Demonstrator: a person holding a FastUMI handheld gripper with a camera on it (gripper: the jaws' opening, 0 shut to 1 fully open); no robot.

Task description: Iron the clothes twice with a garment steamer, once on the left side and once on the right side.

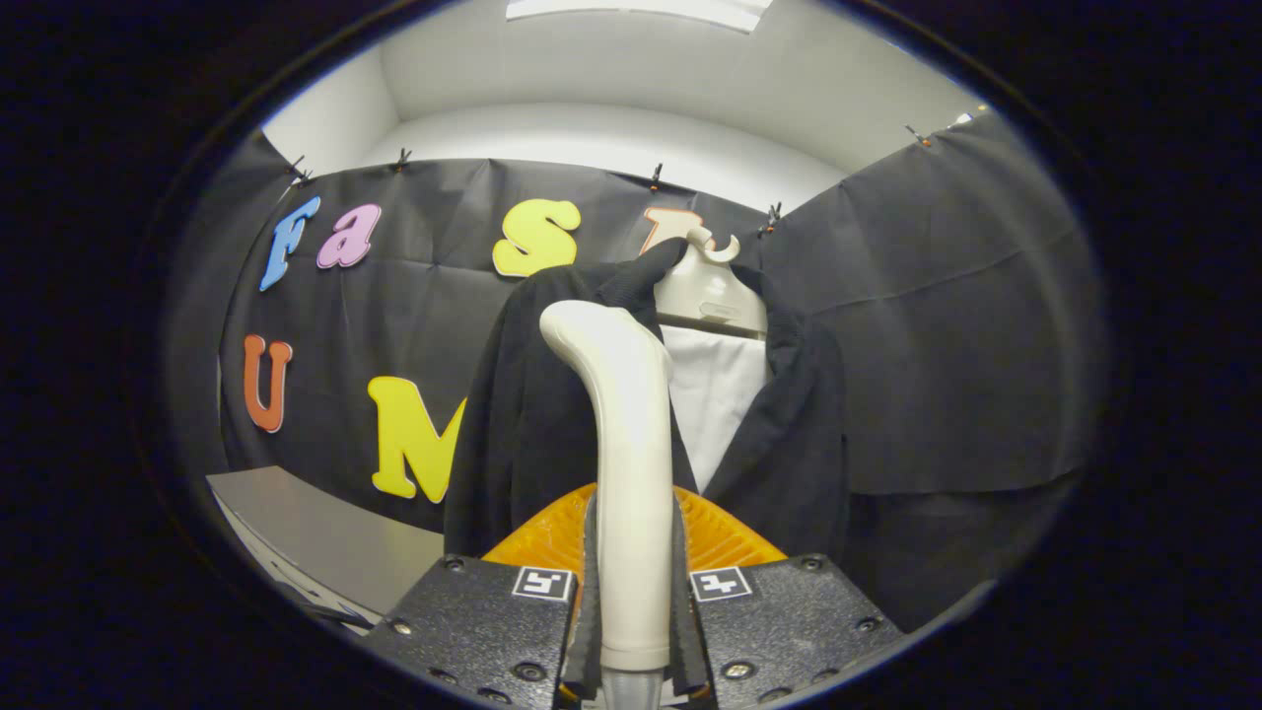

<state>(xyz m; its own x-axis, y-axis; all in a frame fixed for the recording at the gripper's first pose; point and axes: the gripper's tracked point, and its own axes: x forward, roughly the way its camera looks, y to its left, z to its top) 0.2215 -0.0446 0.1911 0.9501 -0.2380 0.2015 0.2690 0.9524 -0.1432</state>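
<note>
Gripper [634, 602] clamping steamer [626, 444] handle, dark jacket [532, 414] just beyond

- One steamer [631, 463], clamped between the gripper [633, 602] fingers
- One dark jacket [532, 414]
- One white shirt [715, 404]
- One hanger [710, 286]
- One grey table [315, 523]

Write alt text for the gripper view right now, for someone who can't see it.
The hand-held gripper is shut on the cream handle of a garment steamer, which rises upright between its fingers. Just beyond hangs a dark jacket over a white shirt on a hanger, against the black booth wall.
</note>
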